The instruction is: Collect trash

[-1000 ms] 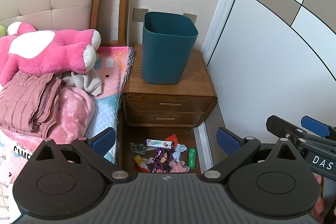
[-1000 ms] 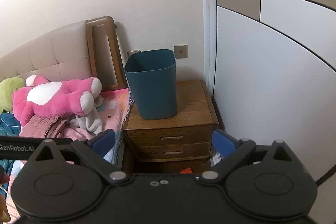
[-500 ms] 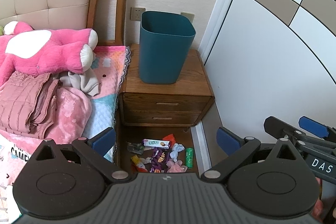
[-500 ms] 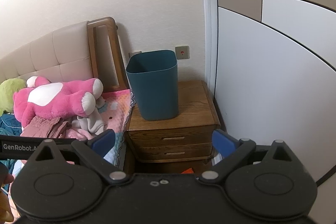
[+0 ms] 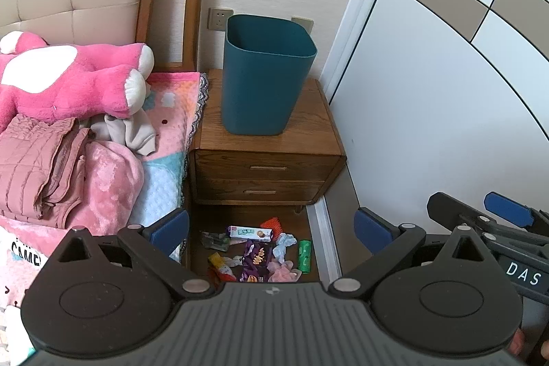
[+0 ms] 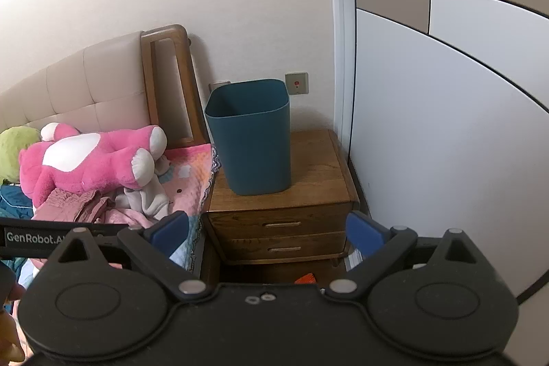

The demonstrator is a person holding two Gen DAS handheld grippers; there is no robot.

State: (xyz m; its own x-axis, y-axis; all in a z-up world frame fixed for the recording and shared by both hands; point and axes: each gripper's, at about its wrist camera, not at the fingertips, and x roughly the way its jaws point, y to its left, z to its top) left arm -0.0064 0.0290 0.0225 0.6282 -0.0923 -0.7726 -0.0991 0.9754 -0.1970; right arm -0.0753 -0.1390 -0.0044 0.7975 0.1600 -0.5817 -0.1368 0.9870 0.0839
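A teal bin (image 5: 264, 74) stands upright on a wooden nightstand (image 5: 308, 139); it also shows in the right wrist view (image 6: 252, 139). Several pieces of trash lie on the floor in front of the nightstand: a purple wrapper (image 5: 254, 261), a white snack packet (image 5: 250, 232), a green roll (image 5: 304, 254), an orange piece (image 5: 271, 223) and crumpled tissues (image 5: 283, 242). My left gripper (image 5: 271, 228) is open and empty, high above the trash. My right gripper (image 6: 267, 232) is open and empty, facing the nightstand (image 6: 319, 174); it also shows in the left wrist view (image 5: 480, 211).
A bed with a pink plush toy (image 5: 68, 78), folded pink clothes (image 5: 37, 163) and blankets is on the left. A white and brown wardrobe door (image 5: 446, 91) bounds the right. The trash lies in a narrow floor gap between bed and wardrobe.
Both grippers have shifted a little, so the bin and nightstand sit slightly differently in view. Both stay open and empty. The trash has not moved.
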